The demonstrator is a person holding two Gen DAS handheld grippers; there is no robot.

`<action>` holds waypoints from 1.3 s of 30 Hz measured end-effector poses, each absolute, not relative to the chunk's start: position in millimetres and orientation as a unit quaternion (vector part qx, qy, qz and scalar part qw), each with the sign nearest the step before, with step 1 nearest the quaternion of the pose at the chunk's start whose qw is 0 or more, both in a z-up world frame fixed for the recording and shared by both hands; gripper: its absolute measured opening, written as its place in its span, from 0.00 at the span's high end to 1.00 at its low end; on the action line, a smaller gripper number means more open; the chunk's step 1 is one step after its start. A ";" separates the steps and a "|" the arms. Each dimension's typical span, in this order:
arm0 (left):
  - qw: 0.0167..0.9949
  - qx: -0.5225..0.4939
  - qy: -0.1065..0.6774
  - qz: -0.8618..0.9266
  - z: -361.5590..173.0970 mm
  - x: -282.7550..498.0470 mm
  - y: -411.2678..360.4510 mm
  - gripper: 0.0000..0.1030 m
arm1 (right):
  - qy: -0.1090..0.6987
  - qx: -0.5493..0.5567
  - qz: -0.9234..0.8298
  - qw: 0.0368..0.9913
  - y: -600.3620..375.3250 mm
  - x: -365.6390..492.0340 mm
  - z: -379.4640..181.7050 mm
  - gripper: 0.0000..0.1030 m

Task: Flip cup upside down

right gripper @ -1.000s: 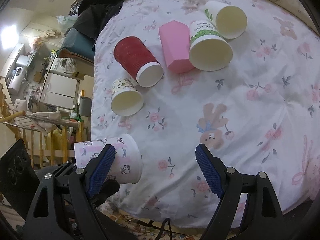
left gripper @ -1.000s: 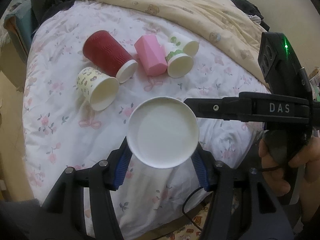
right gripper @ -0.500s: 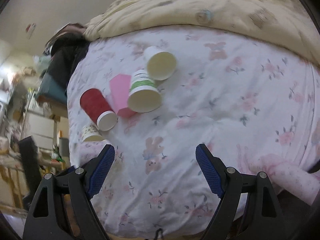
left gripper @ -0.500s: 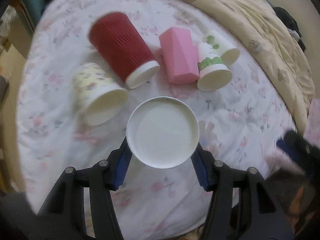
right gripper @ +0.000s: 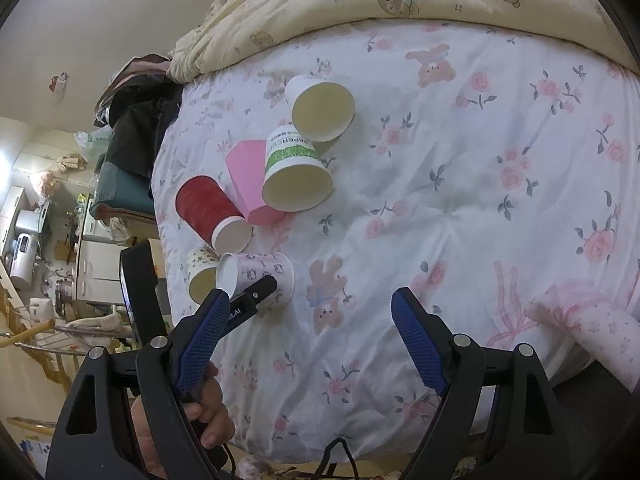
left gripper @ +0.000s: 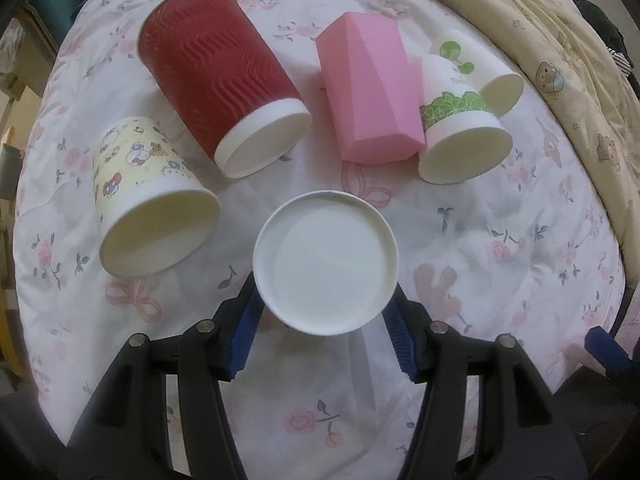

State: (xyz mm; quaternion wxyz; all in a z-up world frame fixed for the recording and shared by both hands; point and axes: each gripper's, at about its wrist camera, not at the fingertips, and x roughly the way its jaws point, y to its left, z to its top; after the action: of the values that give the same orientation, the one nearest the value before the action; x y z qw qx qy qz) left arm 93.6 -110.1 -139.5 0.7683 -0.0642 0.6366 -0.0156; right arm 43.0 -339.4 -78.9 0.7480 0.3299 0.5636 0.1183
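Two blue-padded fingers of the left claw (left gripper: 326,344) clamped the task's cup (left gripper: 326,262) by its sides, its flat white base facing the left wrist camera and its mouth turned away toward the bed (left gripper: 500,280). Just beyond it lay five other pieces on their sides: a cartoon-print cup (left gripper: 148,200), a red ribbed cup (left gripper: 224,92), a pink box (left gripper: 370,92), a green-leaf cup (left gripper: 460,136) and a white cup (left gripper: 488,76) behind that. The held cup sat close to the cartoon-print one, so a clean finish likely meant lowering it on the bare sheet nearer the camera, rim level, before letting go.

From the right wrist camera, the same cup (right gripper: 262,280), printed in pink, hung sideways over the bed's (right gripper: 440,220) edge, pinched by the left claw (right gripper: 256,294), base toward the room and mouth toward the mattress. It seemed only partway turned; the wrist probably needed further roll until the rim faced squarely down. The soft quilt could tip a cup set unevenly. The right claw (right gripper: 310,340) stood wide apart and empty over the flowered sheet, well clear of the cups.
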 end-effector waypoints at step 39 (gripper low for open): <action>0.908 -0.044 0.415 0.031 -12.5 -70.7 -19.6 0.00 | 0.389 0.023 0.133 0.911 -226.7 -60.8 -16.5 0.16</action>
State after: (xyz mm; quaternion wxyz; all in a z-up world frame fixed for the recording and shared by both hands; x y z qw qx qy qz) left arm -70.7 -19.6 -12.5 0.9084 -0.0440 0.4146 0.0305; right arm -60.8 -226.7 -16.5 0.9113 0.0233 0.3890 0.1331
